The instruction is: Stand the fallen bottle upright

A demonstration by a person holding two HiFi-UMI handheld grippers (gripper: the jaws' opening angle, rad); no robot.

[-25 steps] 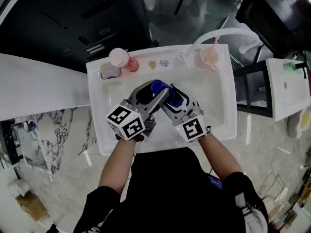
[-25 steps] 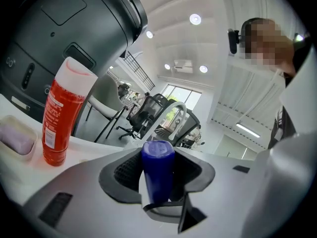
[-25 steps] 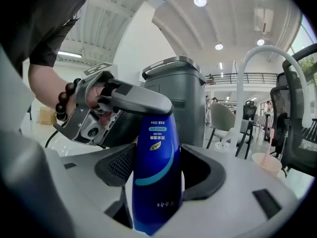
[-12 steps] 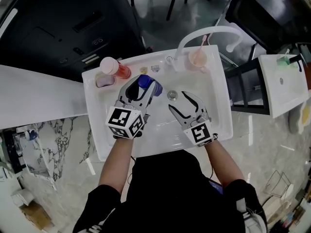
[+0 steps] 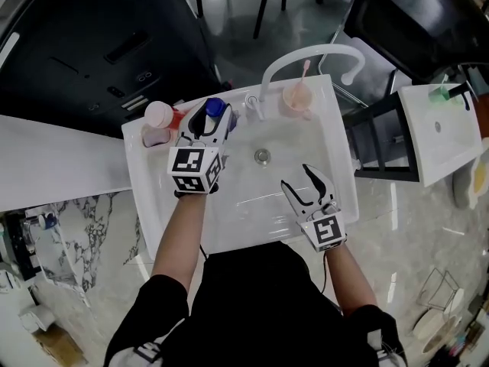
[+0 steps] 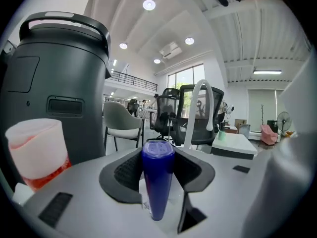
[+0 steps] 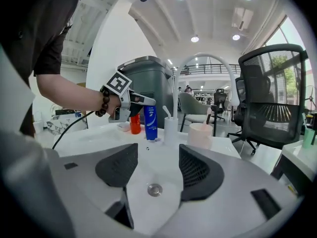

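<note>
Left gripper (image 5: 206,123) clamps the upright blue bottle (image 5: 215,107) on the sink's (image 5: 145,197) far left ledge, just beside a red bottle (image 5: 175,116); its base, hidden from above, perhaps rests there. Right gripper (image 5: 299,180), empty, jaws wide but just narrowed slightly, hovers near right of the drain (image 5: 262,156).

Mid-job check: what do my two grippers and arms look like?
Both the left gripper and right gripper are grey with curved black ribbed pads and a white cube of black square markers behind. A dark cable trails from the left one, whose wrist wears a bead bracelet. The sleeves are short and black.
</note>
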